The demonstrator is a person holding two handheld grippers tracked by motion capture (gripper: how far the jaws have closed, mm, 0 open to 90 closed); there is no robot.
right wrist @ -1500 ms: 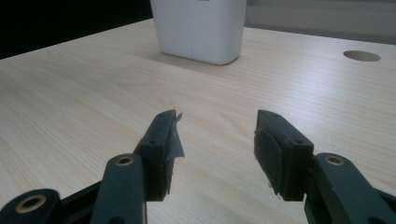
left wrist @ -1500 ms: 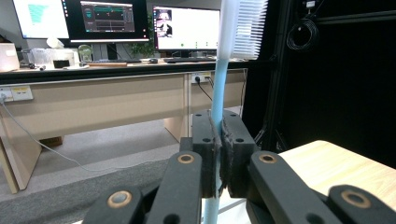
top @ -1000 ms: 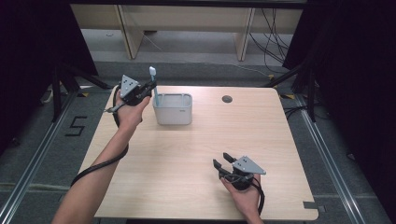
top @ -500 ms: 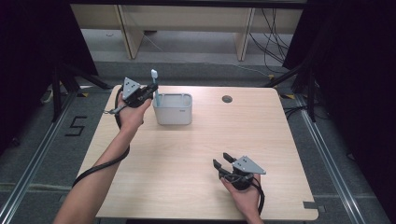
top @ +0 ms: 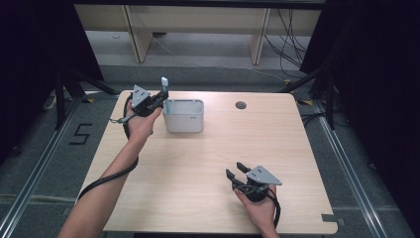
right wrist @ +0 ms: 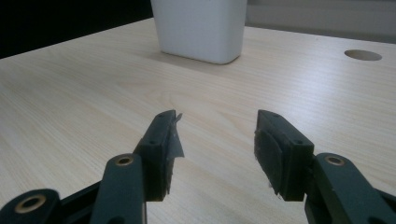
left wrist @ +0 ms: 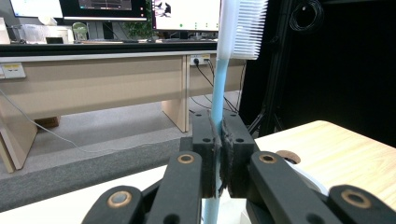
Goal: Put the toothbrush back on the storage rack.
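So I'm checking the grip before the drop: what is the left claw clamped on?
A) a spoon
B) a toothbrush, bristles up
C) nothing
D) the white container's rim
B: in the left gripper view the left claw is shut on the blue handle of the toothbrush, bristle head at the top.
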